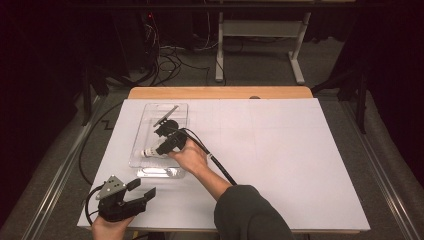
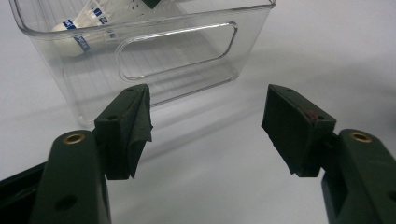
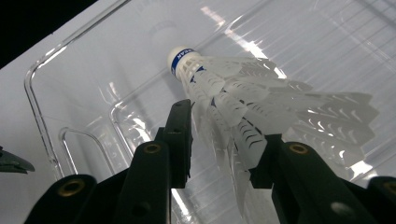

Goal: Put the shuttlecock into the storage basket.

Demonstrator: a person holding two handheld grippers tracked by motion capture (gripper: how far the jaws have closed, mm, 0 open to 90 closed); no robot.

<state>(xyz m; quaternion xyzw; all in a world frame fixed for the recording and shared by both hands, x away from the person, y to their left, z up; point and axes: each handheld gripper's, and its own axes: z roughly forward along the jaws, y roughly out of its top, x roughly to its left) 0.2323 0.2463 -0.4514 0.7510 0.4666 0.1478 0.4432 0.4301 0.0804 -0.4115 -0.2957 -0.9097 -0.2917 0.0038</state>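
Over the table, high view:
Bin: a clear plastic bin [image 1: 150, 107] lies at 10 o'clock from the sheet's middle, on the white table cover [image 1: 280, 160].
Right gripper: the right gripper [image 1: 156, 150] reaches into the bin from 4 o'clock, hand [image 1: 190, 157] just behind it.
Shuttlecock: the shuttlecock [image 1: 148, 152] lies inside the bin near its close end, cork pointing to 9 o'clock.
Left gripper: the left gripper [image 1: 142, 190] rests at 7 o'clock of the bin, well apart from it, claw spread and holding nothing.

Left gripper view:
Claw: both black pads [image 2: 135, 123] stand wide apart over bare table.
Bin wall: the handle cut-out faces this camera at 12 o'clock; the shuttlecock [image 2: 77, 30] shows through the wall at 11 o'clock.
Writing: blue band with white marks, too small to read.

Right gripper view:
Claw: the right gripper [image 3: 219, 151] is partly spread, its jaws flanking the feather skirt; whether the pads press it I cannot tell, it looks loosened.
Shuttlecock: the skirt [image 3: 261, 112] fans toward 3 o'clock, the cork [image 3: 180, 56] at 11 o'clock.
Writing: the blue band reads roughly "EAN"; the rest is hidden.
Handling: my judgement is very light, with a springy, easily crushed skirt; the firm cork or the stiff neck behind it is the safer hold.
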